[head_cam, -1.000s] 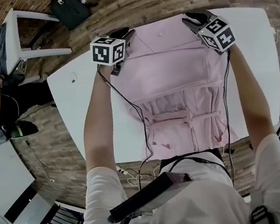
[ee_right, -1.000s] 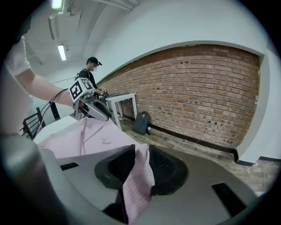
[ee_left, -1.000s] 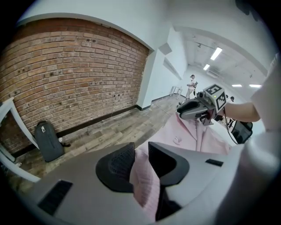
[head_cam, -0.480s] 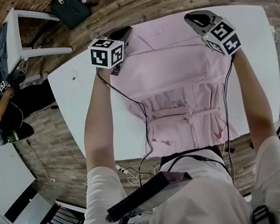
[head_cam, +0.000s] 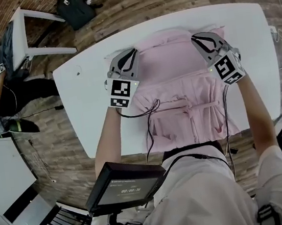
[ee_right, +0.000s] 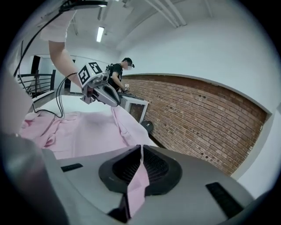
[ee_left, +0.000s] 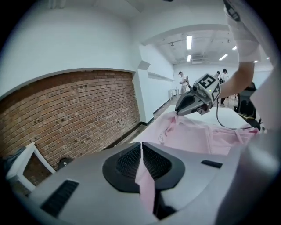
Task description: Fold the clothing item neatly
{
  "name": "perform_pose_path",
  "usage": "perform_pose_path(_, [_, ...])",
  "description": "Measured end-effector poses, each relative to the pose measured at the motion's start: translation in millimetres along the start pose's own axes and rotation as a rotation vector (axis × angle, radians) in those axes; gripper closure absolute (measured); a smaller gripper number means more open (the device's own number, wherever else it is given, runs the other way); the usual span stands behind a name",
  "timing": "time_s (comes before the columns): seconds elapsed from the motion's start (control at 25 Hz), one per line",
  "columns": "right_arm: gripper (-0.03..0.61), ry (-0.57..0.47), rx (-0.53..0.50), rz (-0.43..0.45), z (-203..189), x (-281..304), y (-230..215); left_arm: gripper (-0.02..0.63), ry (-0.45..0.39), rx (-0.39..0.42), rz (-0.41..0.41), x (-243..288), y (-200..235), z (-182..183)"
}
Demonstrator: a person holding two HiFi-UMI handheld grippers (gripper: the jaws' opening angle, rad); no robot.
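Left tool point(head_cam: 131, 54) is clamped shut, a thin strip of pink cloth pinched between its jaws. The right tool point(head_cam: 195, 38) jaws have just been closing and also have pink cloth nipped between them.

Both grips are on the shirt point(head_cam: 179, 89) at its end nearest the table's point(head_cam: 83, 101) far edge, one at each corner, level with each other. That end is lifted clear of the table.

The shirt's long axis runs from the table's far edge to its near edge, and the rest lies flat up to the near edge. My read is that the next move is a fold toward the near edge, with both tools travelling together so the fold line stays square.

The shirt is pale pink and thin. It's bunched and creased at the near end, with a tie band across.
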State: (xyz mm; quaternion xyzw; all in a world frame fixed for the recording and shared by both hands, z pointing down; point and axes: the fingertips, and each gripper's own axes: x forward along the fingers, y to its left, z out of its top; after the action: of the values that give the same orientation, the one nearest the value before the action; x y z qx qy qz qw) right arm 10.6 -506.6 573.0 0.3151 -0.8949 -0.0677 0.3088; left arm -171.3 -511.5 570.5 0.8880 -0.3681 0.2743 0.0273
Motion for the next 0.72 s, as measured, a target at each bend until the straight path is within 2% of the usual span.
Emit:
perform_pose_path(0.08, [0.555,0.003,-0.019,-0.004,-6.4,-4.8,11.1,0.601,0.002,0.014,0.026,-7.0,-17.3,-12.7])
perform_pose_path(0.2, [0.555,0.028,-0.049,0.009,-21.2,-10.0,28.9,0.600,0.015,-0.016,0.048,-13.5,-40.1,-35.9])
perform_pose_path(0.28, [0.554,0.071,-0.058,0.039,-39.1,-14.9,44.3,0.600,0.039,-0.070,0.050,-19.7,-55.3,-55.5])
perform_pose_path(0.44, [0.528,0.164,-0.056,0.068,-67.3,-28.6,55.5,0.575,0.063,-0.233,0.067,-34.8,-63.9,-79.3])
perform_pose_path(0.52, [0.528,0.156,-0.013,0.053,-62.0,-33.7,47.8,0.575,0.045,-0.289,0.090,-40.3,-52.4,-74.7])
perform_pose_path(0.64, [0.528,0.105,0.106,0.010,-42.4,-32.9,28.8,0.575,-0.001,-0.326,0.107,-35.7,-28.7,-51.1])
perform_pose_path(0.72, [0.529,0.076,0.179,-0.012,-24.1,-21.8,15.9,0.575,-0.016,-0.343,0.077,-19.1,-17.3,-31.7])
